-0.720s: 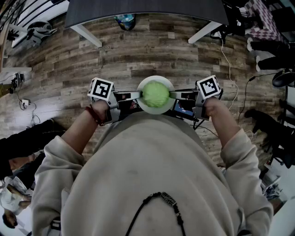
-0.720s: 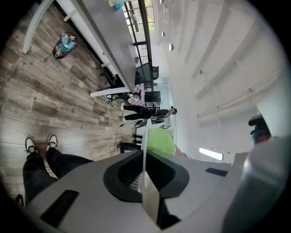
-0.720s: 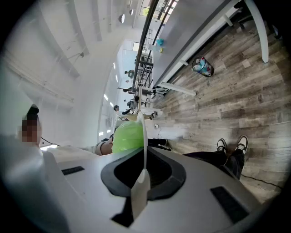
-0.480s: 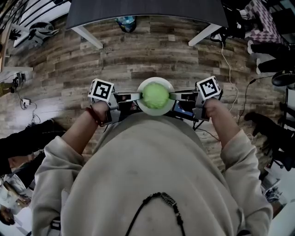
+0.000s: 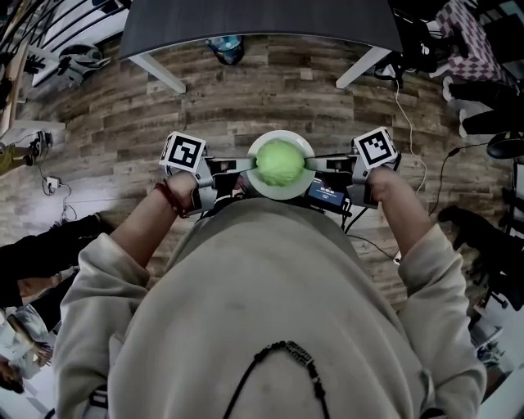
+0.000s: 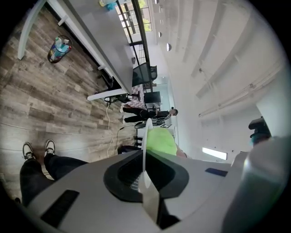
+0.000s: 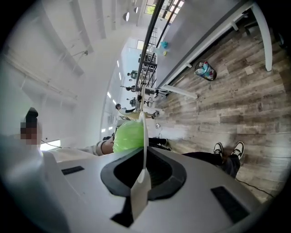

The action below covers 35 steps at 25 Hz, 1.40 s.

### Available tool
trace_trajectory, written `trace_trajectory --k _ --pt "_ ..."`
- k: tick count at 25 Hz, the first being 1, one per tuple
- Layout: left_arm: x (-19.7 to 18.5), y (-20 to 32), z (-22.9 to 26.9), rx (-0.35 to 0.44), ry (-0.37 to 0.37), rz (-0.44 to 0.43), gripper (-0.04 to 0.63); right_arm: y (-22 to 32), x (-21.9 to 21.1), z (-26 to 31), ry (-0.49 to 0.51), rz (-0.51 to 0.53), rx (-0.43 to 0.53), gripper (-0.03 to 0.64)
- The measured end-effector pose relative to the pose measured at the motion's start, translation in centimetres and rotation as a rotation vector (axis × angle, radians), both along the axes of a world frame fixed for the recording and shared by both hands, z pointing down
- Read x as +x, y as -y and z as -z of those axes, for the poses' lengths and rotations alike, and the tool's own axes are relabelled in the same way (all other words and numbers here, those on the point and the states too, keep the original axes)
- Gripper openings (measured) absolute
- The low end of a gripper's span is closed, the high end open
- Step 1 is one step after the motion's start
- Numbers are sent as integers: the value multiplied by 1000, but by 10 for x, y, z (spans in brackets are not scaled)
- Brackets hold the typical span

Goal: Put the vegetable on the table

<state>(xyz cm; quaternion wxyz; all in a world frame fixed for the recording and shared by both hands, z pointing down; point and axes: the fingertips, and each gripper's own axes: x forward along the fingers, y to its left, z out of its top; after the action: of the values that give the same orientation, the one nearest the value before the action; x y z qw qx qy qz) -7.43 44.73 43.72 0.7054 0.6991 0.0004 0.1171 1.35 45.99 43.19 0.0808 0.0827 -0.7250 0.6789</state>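
A round green vegetable sits on a white plate held level in front of the person's chest, over the wooden floor. My left gripper is shut on the plate's left rim and my right gripper is shut on its right rim. In the left gripper view the plate shows edge-on between the jaws of my left gripper, with the vegetable beyond. The right gripper view shows the same: the plate edge-on in my right gripper, beside the vegetable. The dark table lies ahead.
A small bin stands under the table between its white legs. Cables trail over the floor at the right, near dark chairs. Another person's dark sleeve is at the left edge.
The table and the bin have drawn slightly nearer in the head view. Both grippers still hold the plate the same way, and the vegetable has not shifted on it.
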Motion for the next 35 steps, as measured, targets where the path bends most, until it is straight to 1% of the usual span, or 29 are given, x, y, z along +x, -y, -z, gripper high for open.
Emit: trace_trajectory --k 3,6,9,13,16,20,25,29,33,35 --pt "9 3 5 12 3 -2 17 3 9 4 11 -4 7 28" --pt "17 4 9 3 10 3 17 3 18 8 8 -13 11 28" --pt "22 0 13 -6 0 6 17 0 20 14 33 -16 25 29" --pt "25 -3 9 -4 31 -9 17 -2 26 9 43 0 23 28" --pt "29 2 6 -16 39 -4 17 3 29 5 38 3 9 29" --pt "30 17 7 -7 42 2 17 17 33 4 35 -5 6 28" --pt "33 36 6 5 26 -13 17 38 35 1 12 2 42 28" --pt "30 57 6 13 14 -33 17 56 28 9 3 -23 64 28" --pt "30 68 7 25 5 -78 17 64 27 11 -13 -57 63 28" --pt "29 74 7 32 0 -91 17 67 28 7 -44 -86 33 28"
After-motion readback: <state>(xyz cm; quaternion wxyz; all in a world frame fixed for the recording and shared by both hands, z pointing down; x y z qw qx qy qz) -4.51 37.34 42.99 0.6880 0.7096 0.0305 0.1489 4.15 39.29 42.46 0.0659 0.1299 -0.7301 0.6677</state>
